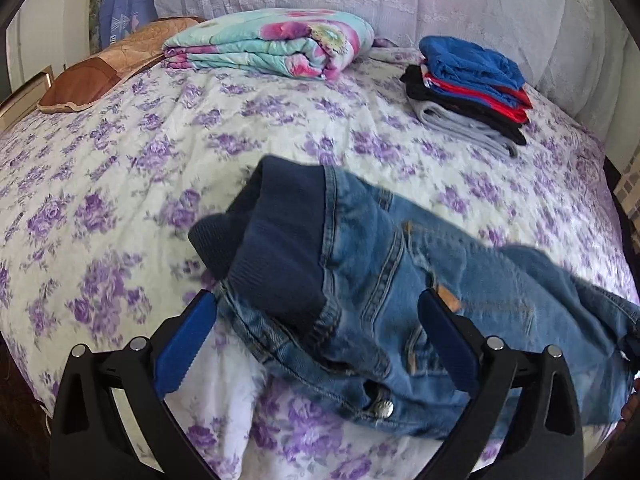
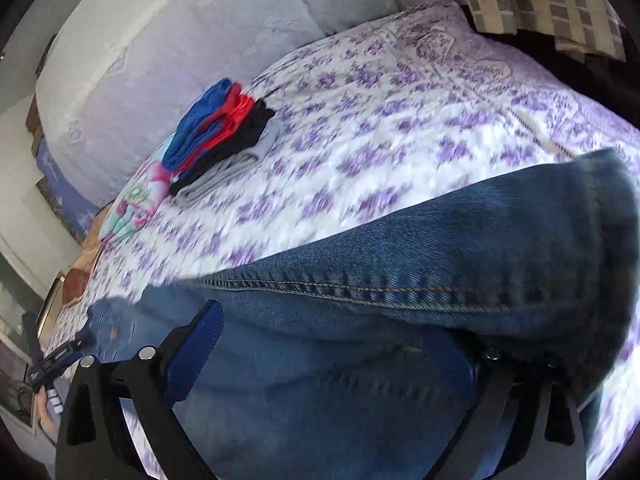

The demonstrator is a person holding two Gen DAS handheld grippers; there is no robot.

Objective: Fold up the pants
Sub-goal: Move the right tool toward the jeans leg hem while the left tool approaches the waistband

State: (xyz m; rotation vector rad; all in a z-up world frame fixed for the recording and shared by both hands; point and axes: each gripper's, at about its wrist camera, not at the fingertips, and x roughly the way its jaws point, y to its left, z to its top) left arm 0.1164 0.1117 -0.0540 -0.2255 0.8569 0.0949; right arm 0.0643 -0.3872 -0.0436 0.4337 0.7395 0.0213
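**A:** Jeans (image 1: 400,280) are down near the front edge of the bed (image 1: 120,184), crumpled, dark ribbed waistband (image 1: 272,240) flopped over toward the pillow end. Not a fold yet, I'd say, just a heap waiting to be squared up.

**B:** And the left gripper (image 1: 316,344)?

**A:** Spread wide, jaws standing either side of the waist section, nothing pinched between them. My guess is it's lined up there because the waistband is the stiffest handle on the garment.

**B:** The right gripper (image 2: 324,360) looks buried.

**A:** It is. Denim lies draped right over it, a leg seam running across its view, and the fabric hides one finger almost completely. The other blue finger (image 2: 196,352) shows, standing well out to the side, so the claw looks released, though I wouldn't swear no cloth is caught. The picture's smeared too.

**B:** Why the cleared middle of the bed?

**A:** Working room, probably. The finished pile of folded clothes (image 1: 468,92) sits back by the far side, well apart from the jeans, and the rolled floral blanket (image 1: 272,44) is up beside the brown pillow (image 1: 104,68). Keeps the done stuff from being dragged.
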